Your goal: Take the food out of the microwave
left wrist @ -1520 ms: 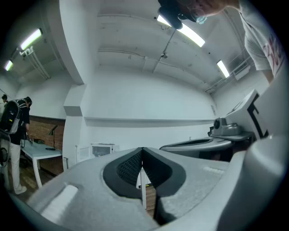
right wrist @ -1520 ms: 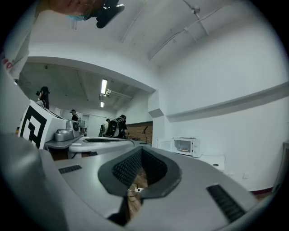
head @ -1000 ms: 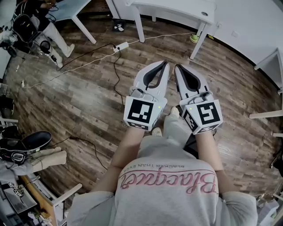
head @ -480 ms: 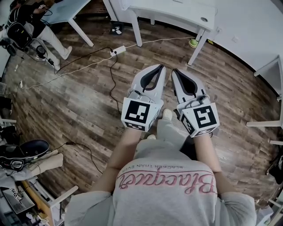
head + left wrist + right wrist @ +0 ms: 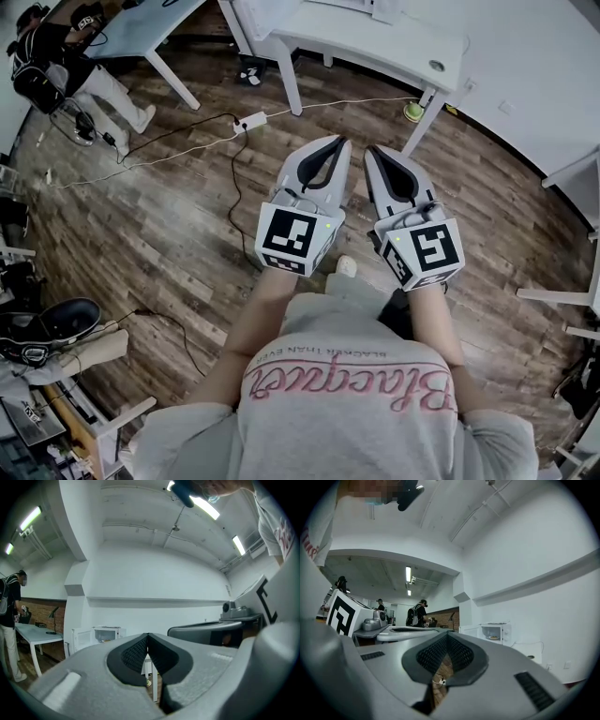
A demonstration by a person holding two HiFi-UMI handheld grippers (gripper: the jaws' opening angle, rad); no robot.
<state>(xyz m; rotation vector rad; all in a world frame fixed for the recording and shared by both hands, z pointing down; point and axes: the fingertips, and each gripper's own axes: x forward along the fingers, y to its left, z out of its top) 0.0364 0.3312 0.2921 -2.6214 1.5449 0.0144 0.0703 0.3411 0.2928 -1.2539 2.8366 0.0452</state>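
While both tools point level above the wooden floor (image 5: 178,216), the left gripper (image 5: 336,142) and the right gripper (image 5: 371,150) are each clenched on nothing, pads meeting; the microwave (image 5: 497,632), its door open, stands on the white table (image 5: 375,42) at twelve o'clock, well apart; the food (image 5: 493,637) lies on a plate inside it, at three o'clock of the right jaw tips.

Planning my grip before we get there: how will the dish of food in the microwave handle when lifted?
The dish inside the microwave looks low and flat, so it is probably rigid but apt to tilt if gripped by one rim. What lies on it may slide. It shows too small here to judge its weight.
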